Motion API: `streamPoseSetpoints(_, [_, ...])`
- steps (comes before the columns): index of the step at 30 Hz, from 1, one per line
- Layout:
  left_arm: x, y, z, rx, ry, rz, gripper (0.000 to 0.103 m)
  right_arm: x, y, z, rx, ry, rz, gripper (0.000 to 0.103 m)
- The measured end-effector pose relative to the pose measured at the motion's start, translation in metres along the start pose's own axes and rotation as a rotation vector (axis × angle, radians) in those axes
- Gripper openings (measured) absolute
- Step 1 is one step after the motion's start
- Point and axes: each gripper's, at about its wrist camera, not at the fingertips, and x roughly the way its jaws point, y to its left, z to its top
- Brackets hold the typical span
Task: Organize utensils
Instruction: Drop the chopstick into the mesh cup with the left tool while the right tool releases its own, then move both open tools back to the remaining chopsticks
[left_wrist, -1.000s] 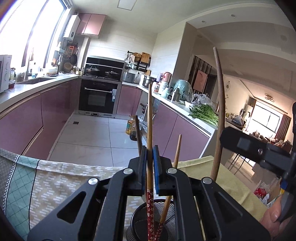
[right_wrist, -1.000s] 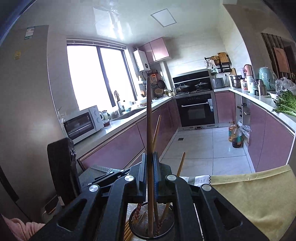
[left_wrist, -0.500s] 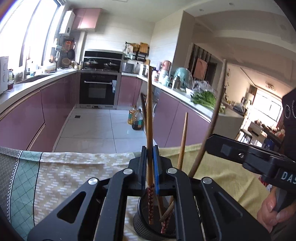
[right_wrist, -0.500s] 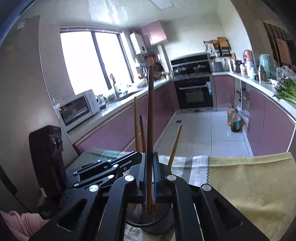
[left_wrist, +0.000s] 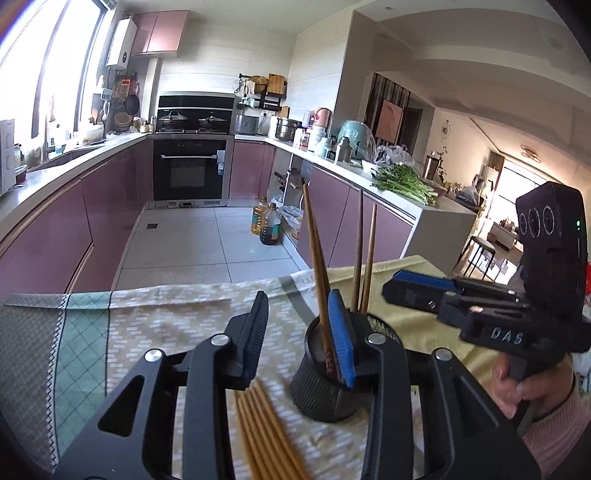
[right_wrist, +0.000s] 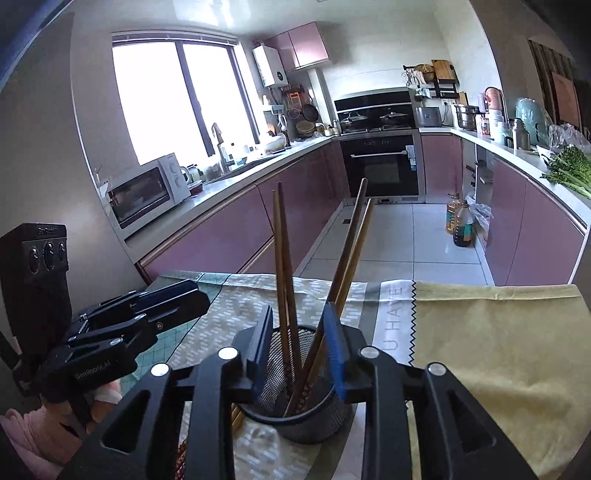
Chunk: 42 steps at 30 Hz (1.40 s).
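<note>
A black mesh holder (right_wrist: 295, 413) stands on the near part of the table (right_wrist: 498, 332), on a patterned cloth (left_wrist: 155, 325) that meets a yellow cloth (right_wrist: 480, 350) to its right. Four chopsticks (right_wrist: 284, 266) stand tilted inside the holder, two leaning left and two leaning right.

The right gripper (right_wrist: 297, 343) sits just behind the holder with its fingers (right_wrist: 334, 347) on either side of the sticks; its jaws are opening and the pads press on nothing. The left gripper (left_wrist: 295, 339) is just left of the holder; its jaws are opening too, with only cloth between them. Its blue finger pad (left_wrist: 341, 343) sits at the holder's rim, beside one dark chopstick (left_wrist: 317, 266), and hides part of the opening.

A bundle of pale loose chopsticks (left_wrist: 266, 432) lies flat on the cloth near the left gripper, just left of the holder's base. A hand (left_wrist: 532, 384) in a pink sleeve holds the right gripper's handle.

Far behind, across the tiled floor, stand an oven (left_wrist: 190, 170), purple cabinets, oil bottles (left_wrist: 267, 225), green vegetables (left_wrist: 406, 181) on the right counter and a microwave (right_wrist: 147, 188) on the left one.
</note>
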Motion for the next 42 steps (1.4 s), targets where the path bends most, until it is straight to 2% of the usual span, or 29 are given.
streamPoseSetpoints(2, [-0.008,0.009,-0.007,-0.005,0.031,-0.002,0.04,-0.007,0.006,-0.007,-0.014,-0.005,0.013,0.041])
streamPoseSetpoints(5, [-0.019,0.018,-0.023,-0.013,0.063,0.021,0.046,-0.016,0.015,-0.018,-0.032,0.0,0.054,0.046])
streamPoseSetpoints(10, [-0.025,0.034,-0.052,-0.019,0.152,0.05,0.049,-0.011,0.037,-0.048,-0.029,0.082,0.138,0.056])
streamPoseSetpoints(12, [-0.027,0.042,-0.068,-0.032,0.191,0.061,0.052,-0.003,0.043,-0.06,-0.024,0.121,0.144,0.061])
streamPoseSetpoints(16, [-0.02,0.047,-0.092,-0.049,0.259,0.062,0.053,0.022,0.052,-0.084,0.006,0.222,0.145,0.061])
streamPoseSetpoints(22, [-0.006,0.049,-0.113,-0.038,0.346,0.064,0.051,0.043,0.061,-0.099,0.007,0.29,0.075,0.061])
streamPoseSetpoints(25, [0.003,0.048,-0.119,-0.023,0.383,0.058,0.043,0.051,0.065,-0.104,0.011,0.308,0.051,0.055])
streamPoseSetpoints(29, [0.013,0.044,-0.122,0.002,0.416,0.054,0.031,0.057,0.067,-0.107,0.007,0.324,0.035,0.04])
streamPoseSetpoints(36, [0.016,0.039,-0.123,0.017,0.429,0.039,0.024,0.064,0.071,-0.112,0.004,0.349,0.022,0.026])
streamPoseSetpoints(42, [0.015,0.041,-0.124,0.013,0.448,0.039,0.019,0.063,0.068,-0.111,-0.015,0.359,-0.002,0.02])
